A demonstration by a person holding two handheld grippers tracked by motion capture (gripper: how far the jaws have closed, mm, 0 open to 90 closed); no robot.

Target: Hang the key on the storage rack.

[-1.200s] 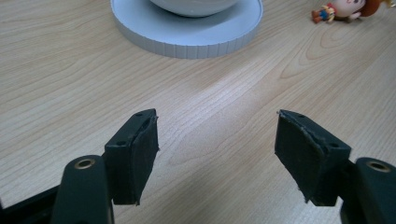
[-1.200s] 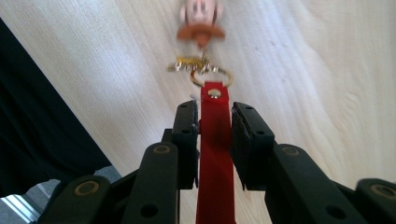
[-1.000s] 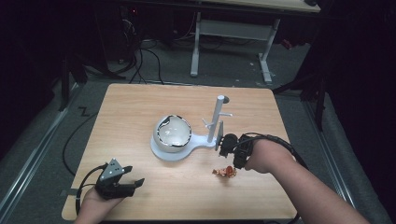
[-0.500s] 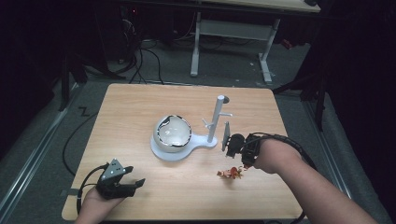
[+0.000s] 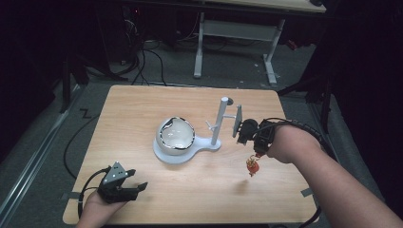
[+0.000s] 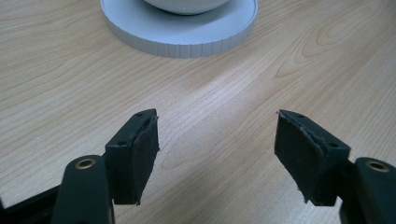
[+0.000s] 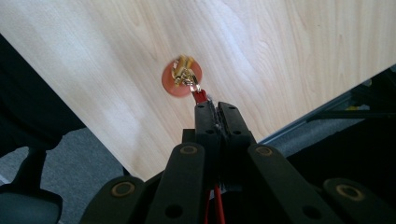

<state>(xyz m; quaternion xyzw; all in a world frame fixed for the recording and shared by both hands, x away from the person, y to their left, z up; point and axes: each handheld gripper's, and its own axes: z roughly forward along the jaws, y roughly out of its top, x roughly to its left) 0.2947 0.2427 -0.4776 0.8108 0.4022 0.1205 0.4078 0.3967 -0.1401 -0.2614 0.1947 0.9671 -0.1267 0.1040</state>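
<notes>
A small red charm point(image 7: 181, 79), a round red disc with gold-coloured bits clipped at its middle, is seen hanging on a red cord point(image 7: 200, 96) from the right gripper point(image 7: 217, 108), whose jaws are pressed tightly together on that cord. In the high view the charm point(image 5: 252, 166) is held in the air above the wooden table point(image 5: 142, 109), clear of its surface, with a faint shadow cast on the wood below and slightly to the left of it; it is placed toward the right part of the table, nearer the person's edge than the far one. The right gripper point(image 5: 254, 152) is pointed downward, and its hand point(image 5: 285, 142) is brought in from the right. Just to the left of that gripper a white stand point(image 5: 219, 124) is seen, with an upright post and short side pegs, joined at its foot to a round white base point(image 5: 164, 156) on which a white bowl point(image 5: 177, 134) with a dark rim is carried. The left gripper point(image 5: 135, 189) is rested low at the near left corner of the table, well apart from the stand, and its jaws are spread wide with nothing between them. In the left gripper view the two black pads point(image 6: 144, 149) are seen standing apart over bare wood, with the ribbed edge of the base point(image 6: 177, 44) ahead of them.
</notes>
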